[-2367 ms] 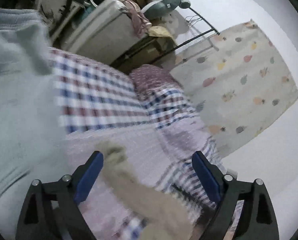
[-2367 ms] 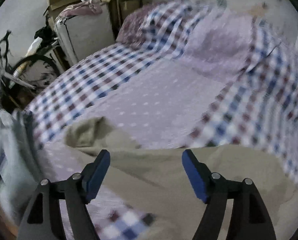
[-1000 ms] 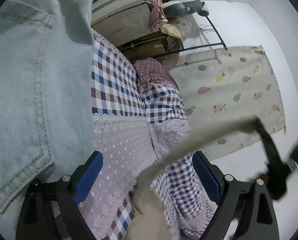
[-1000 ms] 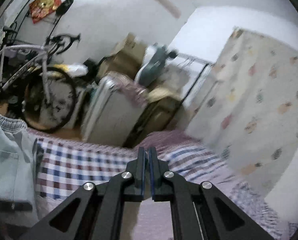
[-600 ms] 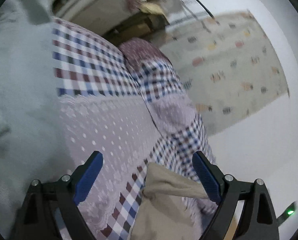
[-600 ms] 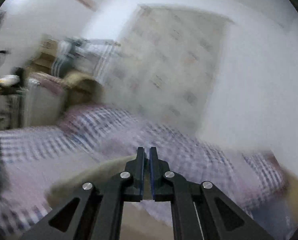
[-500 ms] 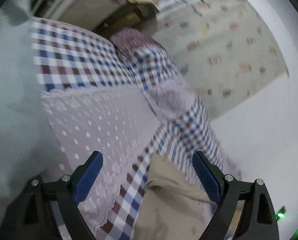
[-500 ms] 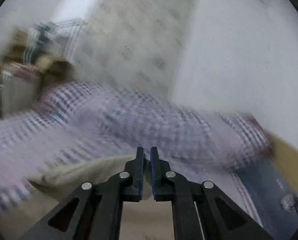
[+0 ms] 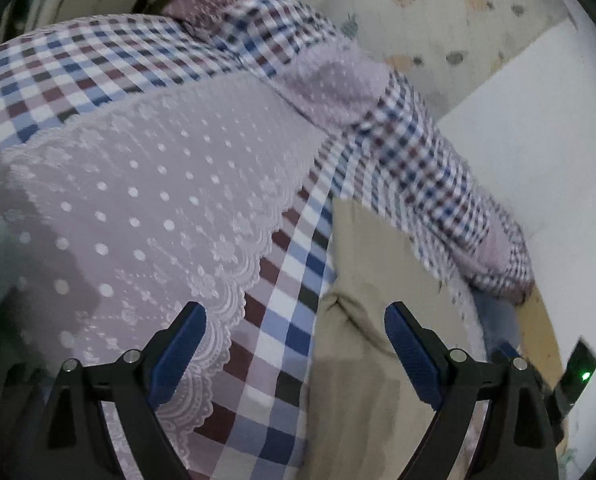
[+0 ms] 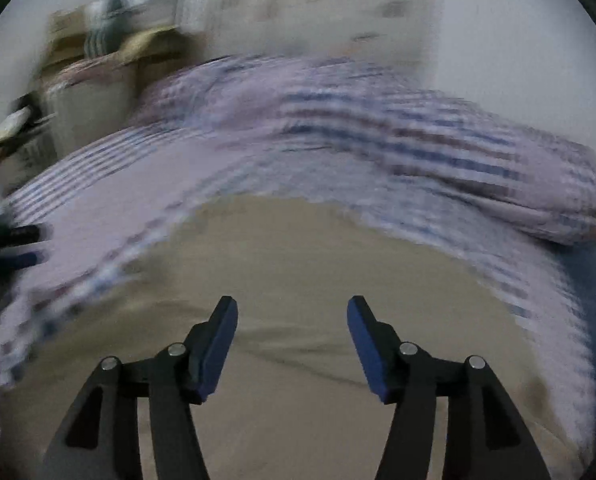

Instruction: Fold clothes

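The khaki garment (image 10: 298, 280) is lying spread on the bed (image 9: 158, 208), on the checked sheet to the right of the dotted lilac cover, and both pairs of tongs are hovering over it with their jaws apart and nothing between them: the left tongs (image 9: 296, 344) are straddling its left edge near the checked strip, while the right tongs (image 10: 292, 332) are hanging over its middle. As far as I can judge, it is only laid out, with some creases, so the folding is yet to begin.
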`<state>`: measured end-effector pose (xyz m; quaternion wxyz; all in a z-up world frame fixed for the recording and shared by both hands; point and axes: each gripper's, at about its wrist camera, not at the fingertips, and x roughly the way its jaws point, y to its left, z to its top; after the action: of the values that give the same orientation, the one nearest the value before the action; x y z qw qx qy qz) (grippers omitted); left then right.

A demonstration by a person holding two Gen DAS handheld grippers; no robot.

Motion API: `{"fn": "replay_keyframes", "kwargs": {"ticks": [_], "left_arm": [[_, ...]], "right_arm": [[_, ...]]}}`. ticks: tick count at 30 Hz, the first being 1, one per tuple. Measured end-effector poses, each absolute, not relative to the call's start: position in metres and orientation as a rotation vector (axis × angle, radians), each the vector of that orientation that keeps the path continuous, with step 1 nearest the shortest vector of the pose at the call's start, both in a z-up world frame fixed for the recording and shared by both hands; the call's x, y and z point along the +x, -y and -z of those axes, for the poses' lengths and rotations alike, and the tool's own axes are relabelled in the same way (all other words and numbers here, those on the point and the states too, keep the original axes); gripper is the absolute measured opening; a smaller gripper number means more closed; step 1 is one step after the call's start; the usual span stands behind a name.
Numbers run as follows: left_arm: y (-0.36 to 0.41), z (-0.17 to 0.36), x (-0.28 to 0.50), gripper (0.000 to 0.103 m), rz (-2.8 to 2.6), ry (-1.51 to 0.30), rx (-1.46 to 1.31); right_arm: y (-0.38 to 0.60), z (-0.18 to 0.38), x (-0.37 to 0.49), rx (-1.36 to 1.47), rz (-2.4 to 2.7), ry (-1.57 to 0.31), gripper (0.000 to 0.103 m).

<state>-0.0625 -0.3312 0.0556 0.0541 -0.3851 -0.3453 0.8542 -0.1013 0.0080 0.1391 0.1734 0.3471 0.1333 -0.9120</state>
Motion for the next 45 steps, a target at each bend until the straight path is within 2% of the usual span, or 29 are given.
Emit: {"fn": "replay_keyframes", "kwargs": {"ticks": [1, 3, 5, 6, 8, 11, 12, 17, 21, 25, 27, 28, 29, 38, 45], "left_arm": [[0.331, -0.053, -0.063, 0.093, -2.582, 1.058, -1.182], [0.331, -0.05, -0.064, 0.085, -2.547, 1.095, -1.179], [0.332, -0.046, -0.066, 0.066, -2.532, 1.108, -1.192], [0.332, -0.045, -0.066, 0.061, -2.529, 1.109, -1.204], [0.332, -0.041, -0.068, 0.041, -2.523, 1.111, -1.226], [0.331, -0.036, -0.071, 0.033, -2.513, 1.096, -1.242], [0.33, -0.035, -0.072, 0.033, -2.51, 1.089, -1.236], [0.329, -0.03, -0.086, 0.033, -2.519, 1.052, -1.186], [0.329, -0.02, -0.097, 0.033, -2.475, 1.078, -1.136], [0.316, -0.011, -0.107, 0.034, -2.407, 1.032, -1.113], [0.307, -0.013, -0.11, 0.044, -2.402, 0.973, -1.086], [0.304, -0.013, -0.111, 0.054, -2.397, 0.961, -1.078], [0.301, -0.013, -0.113, 0.059, -2.389, 0.951, -1.072], [0.282, -0.006, -0.131, 0.061, -2.44, 0.871, -1.149], [0.277, -0.005, -0.145, 0.061, -2.438, 0.91, -1.148]], "right_arm": [[0.017, -0.13, -0.104, 0.978, 2.497, -0.41, 0.06], [0.06, -0.114, -0.109, 0.96, 2.346, -0.483, 0.058], [0.093, -0.099, -0.113, 0.947, 2.248, -0.558, 0.052], [0.107, -0.091, -0.117, 0.945, 2.212, -0.592, 0.045], [0.128, -0.076, -0.126, 0.937, 2.185, -0.645, 0.037], [0.142, -0.054, -0.15, 1.014, 2.184, -0.661, 0.004], [0.145, -0.05, -0.148, 1.039, 2.148, -0.696, 0.002], [0.134, -0.063, -0.12, 1.081, 1.9, -0.686, 0.005], [0.113, -0.097, -0.154, 1.084, 1.969, -0.543, 0.039], [0.11, -0.116, -0.218, 1.123, 2.077, -0.414, 0.04], [0.11, -0.114, -0.25, 1.161, 2.111, -0.377, 0.04], [0.112, -0.11, -0.265, 1.182, 2.12, -0.374, 0.04], [0.114, -0.106, -0.279, 1.204, 2.128, -0.372, 0.04], [0.14, -0.064, -0.341, 1.261, 2.046, -0.409, 0.04], [0.162, -0.037, -0.362, 1.333, 2.024, -0.483, 0.04]]}}
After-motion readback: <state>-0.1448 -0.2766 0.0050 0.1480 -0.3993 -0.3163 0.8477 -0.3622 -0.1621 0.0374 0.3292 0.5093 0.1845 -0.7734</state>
